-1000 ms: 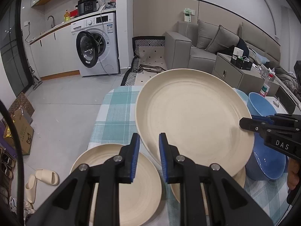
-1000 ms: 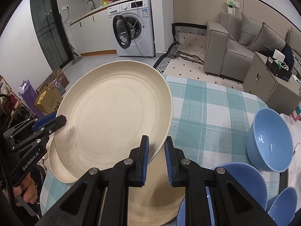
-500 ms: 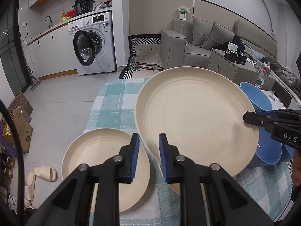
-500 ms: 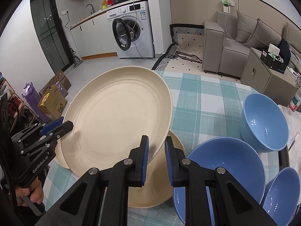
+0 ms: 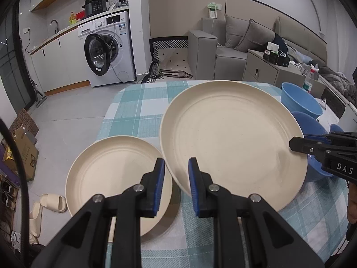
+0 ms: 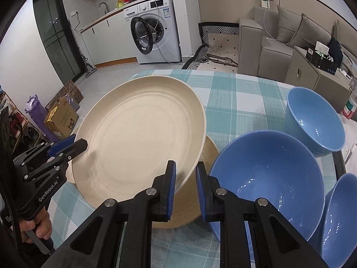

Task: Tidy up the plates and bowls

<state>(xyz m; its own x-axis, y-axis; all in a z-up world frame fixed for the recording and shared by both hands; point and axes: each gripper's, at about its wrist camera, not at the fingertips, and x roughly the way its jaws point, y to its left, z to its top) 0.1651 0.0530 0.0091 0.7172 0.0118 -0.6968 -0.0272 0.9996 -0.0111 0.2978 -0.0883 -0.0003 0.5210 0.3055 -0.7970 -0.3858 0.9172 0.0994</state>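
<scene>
A large cream plate (image 5: pixel 232 138) (image 6: pixel 142 138) hangs tilted over the table, held by opposite rims. My left gripper (image 5: pixel 176 178) is shut on its near-left rim and appears in the right wrist view as well (image 6: pixel 73 145). My right gripper (image 6: pixel 185 178) is shut on the near-right rim; its tip (image 5: pixel 299 145) reaches in from the right. A second cream plate (image 5: pixel 116 174) lies flat to the left. A third one (image 6: pixel 207 156) lies partly hidden under the held plate. Three blue bowls (image 6: pixel 267 178) (image 6: pixel 316 120) (image 6: pixel 341 218) stand to the right.
The table wears a teal checked cloth (image 5: pixel 138 111), and its left edge drops to the grey floor. A small bottle (image 6: pixel 350 109) stands beyond the far bowl. Beyond the table are a washing machine (image 5: pixel 109 51) and a grey sofa (image 5: pixel 234 49). A person's hand (image 6: pixel 38 227) grips the left handle.
Both grippers have carried the large plate lower and back toward me. More of the table, the flat plate on the left and the blue bowls now show.
</scene>
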